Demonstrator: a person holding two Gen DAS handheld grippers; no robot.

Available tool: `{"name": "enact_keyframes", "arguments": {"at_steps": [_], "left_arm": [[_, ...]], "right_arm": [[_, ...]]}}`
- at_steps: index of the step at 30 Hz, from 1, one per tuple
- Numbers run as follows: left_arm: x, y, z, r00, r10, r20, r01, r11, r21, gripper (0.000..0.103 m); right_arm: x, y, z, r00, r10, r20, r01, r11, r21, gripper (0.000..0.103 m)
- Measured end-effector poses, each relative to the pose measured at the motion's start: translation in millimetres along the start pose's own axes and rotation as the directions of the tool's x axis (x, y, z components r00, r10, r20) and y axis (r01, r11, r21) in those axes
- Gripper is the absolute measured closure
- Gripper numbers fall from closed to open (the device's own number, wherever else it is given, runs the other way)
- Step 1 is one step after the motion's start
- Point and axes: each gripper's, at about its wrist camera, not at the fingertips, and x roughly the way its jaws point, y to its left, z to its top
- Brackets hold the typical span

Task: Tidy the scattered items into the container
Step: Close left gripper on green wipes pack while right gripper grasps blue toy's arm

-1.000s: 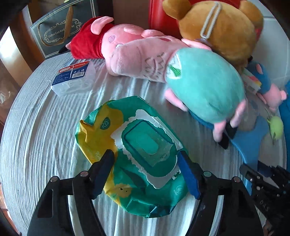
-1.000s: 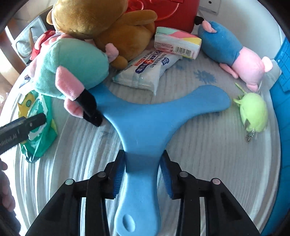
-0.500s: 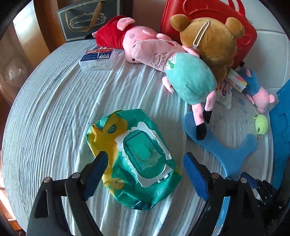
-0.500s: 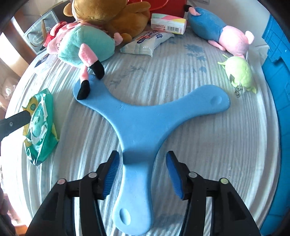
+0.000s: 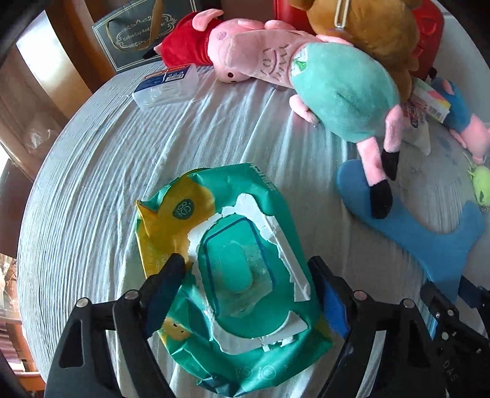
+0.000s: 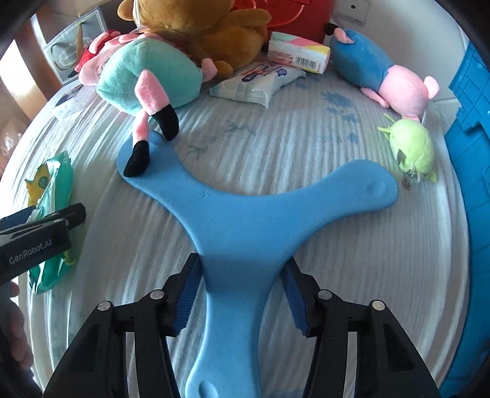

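Observation:
A green and yellow wet wipes pack lies on the striped cloth. My left gripper straddles it, jaws closing, with the pads against its two sides. A blue three-armed boomerang lies flat to the right, also visible in the left wrist view. My right gripper stands over its near arm, jaws closing, fingertips at the arm's edges and the pads not visibly pressing. A blue crate stands at the right edge.
A teal-dressed pig plush rests its feet on the boomerang's far-left arm. Behind are a brown bear, a white wipes pack, a pastel box, a blue pig plush and a red case. A green keychain plush lies right, a clear box far left.
Both grippers spread their jaws and drew back from the table half a second ago. Now both are down close again with narrower jaws, left around the wipes pack, right around the boomerang's arm.

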Motion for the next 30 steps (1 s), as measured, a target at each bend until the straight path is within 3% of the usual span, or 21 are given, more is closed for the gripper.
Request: {"name": "enact_keyframes", "arguments": {"at_steps": [2,8,10,12,17,18,20,22,25,27,28,29,30], "left_arm": [[-11.4,-0.1,-7.8,0.999,-0.036,0.007,0.036,0.999,0.01,0.043],[-44.3,12.0,-35.4,0.995,-0.095,0.027,0.095,0.995,-0.001,0.043],[-52.3,12.8,-42.5,0.995,-0.091,0.044,0.091,0.996,0.001,0.038],[-60.2,16.6,-46.5,0.995,-0.076,0.066,0.075,0.997,0.014,0.02],[-49.8,30.6,-45.7,0.997,-0.042,0.057,0.043,0.999,-0.011,0.017],[-43.7,34.8,-45.8,0.998,-0.048,0.046,0.049,0.998,-0.026,0.017],[-28.3,38.8,-45.4,0.997,-0.072,0.011,0.073,0.996,-0.057,0.017],[-17.9,35.3,-45.0,0.996,-0.089,0.003,0.089,0.994,-0.069,0.01],[-1.5,20.6,-43.6,0.996,-0.08,-0.028,0.079,0.996,-0.037,0.008],[6.1,7.6,-44.8,1.0,0.0,-0.02,0.0,1.0,0.02,0.001],[5.2,5.5,-45.6,1.0,-0.008,-0.005,0.008,1.0,0.027,0.001],[3.3,5.3,-46.4,1.0,-0.011,0.004,0.011,1.0,0.025,0.008],[-1.0,5.7,-47.1,1.0,-0.007,0.018,0.006,1.0,0.026,0.023]], "right_arm": [[-4.2,-1.2,-4.0,1.0,0.019,-0.009,-0.019,1.0,0.008,0.054],[-35.6,6.6,-18.1,0.999,0.032,0.033,-0.032,0.999,0.004,0.058],[-41.0,8.6,-20.1,0.999,0.029,0.041,-0.03,1.0,0.009,0.061],[-43.1,12.0,-27.7,0.999,0.029,0.029,-0.029,1.0,0.001,0.063],[-26.9,10.8,-56.1,0.999,0.03,-0.036,-0.03,0.999,0.021,0.063],[-23.7,10.5,-59.6,0.999,0.025,-0.043,-0.024,0.999,0.022,0.061],[-19.6,9.1,-62.7,0.999,0.014,-0.047,-0.012,1.0,0.024,0.048],[-17.5,8.5,-63.7,0.999,0.01,-0.044,-0.009,1.0,0.024,0.02],[-15.5,8.8,-62.2,0.999,0.018,-0.034,-0.017,1.0,0.025,0.017],[-10.7,9.1,-60.5,0.999,0.009,-0.034,-0.008,1.0,0.03,0.014],[-9.8,9.9,-59.8,1.0,-0.003,-0.026,0.004,1.0,0.027,0.013],[-9.3,11.0,-59.3,1.0,-0.013,-0.019,0.013,1.0,0.021,0.014],[-10.4,11.8,-58.6,1.0,-0.018,-0.006,0.018,1.0,0.016,0.022]]}}
